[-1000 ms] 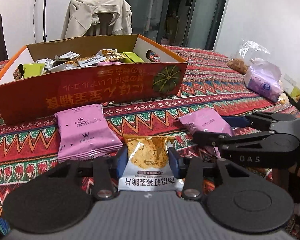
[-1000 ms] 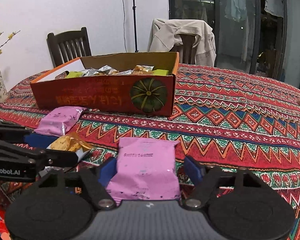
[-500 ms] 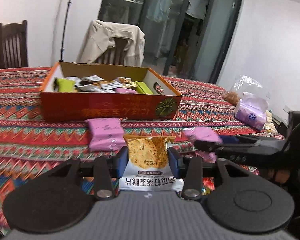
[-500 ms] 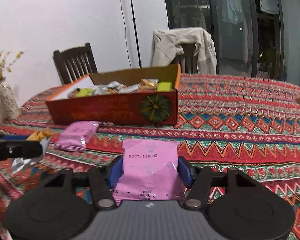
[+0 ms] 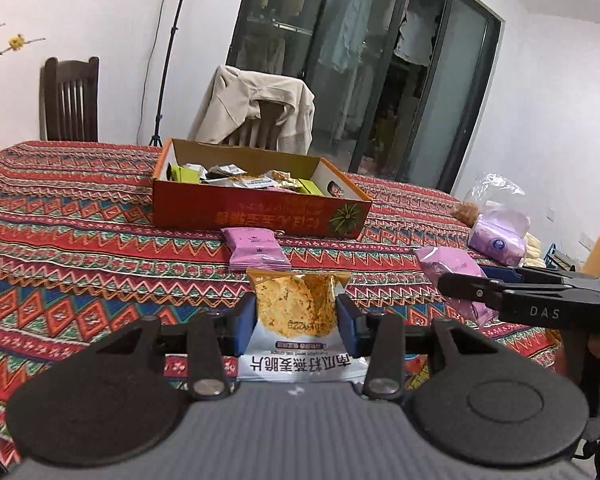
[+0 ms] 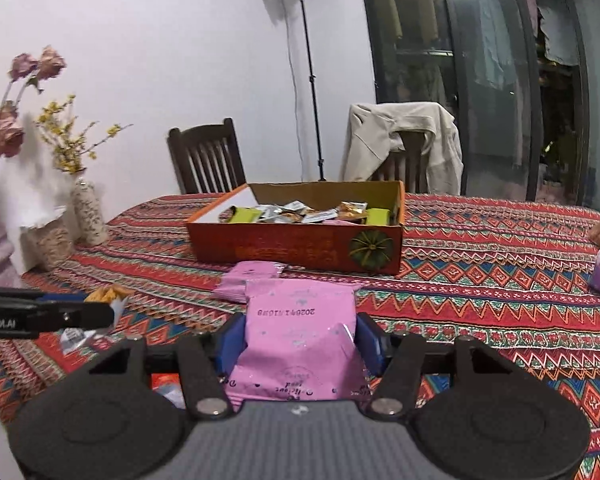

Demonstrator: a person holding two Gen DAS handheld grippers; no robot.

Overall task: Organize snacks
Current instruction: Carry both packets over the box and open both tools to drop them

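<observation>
**Both fingers loaded, box dead ahead**

Blue-padded fingers (image 5: 346,322) of my left gripper (image 5: 296,320) pinch a white-and-gold crinkly foil packet of pumpkin-seed oat crisps (image 5: 296,320) by its two side edges, lifted clear of the red zigzag-patterned woven tablecloth (image 5: 80,248). My right gripper (image 6: 298,340) has just been closing, and its pads now press the sides of a flat pink foil snack pouch (image 6: 300,328) caught between them.

Each packet's long axis runs straight along its gripper's line of sight, sealed top edge pointing away from me toward the orange-red open cardboard box (image 5: 260,210), already part-filled with green, silver and gold wrappers. Printing on both reads upside down from where I watch, so the packs' bottoms face my cameras.

I judge the coming move turns on that box lying forward of and below both sets of fingers, its long side set across my path, slightly skewed. Neither hand looks clearly nearer; the left view shows the box a shade left of centre, the right view nearly centred. A second pink foil pouch (image 5: 256,248) lies flat on the cloth just before the box's front wall, between my fingers and the target, its long axis pointing at the box too.
</observation>
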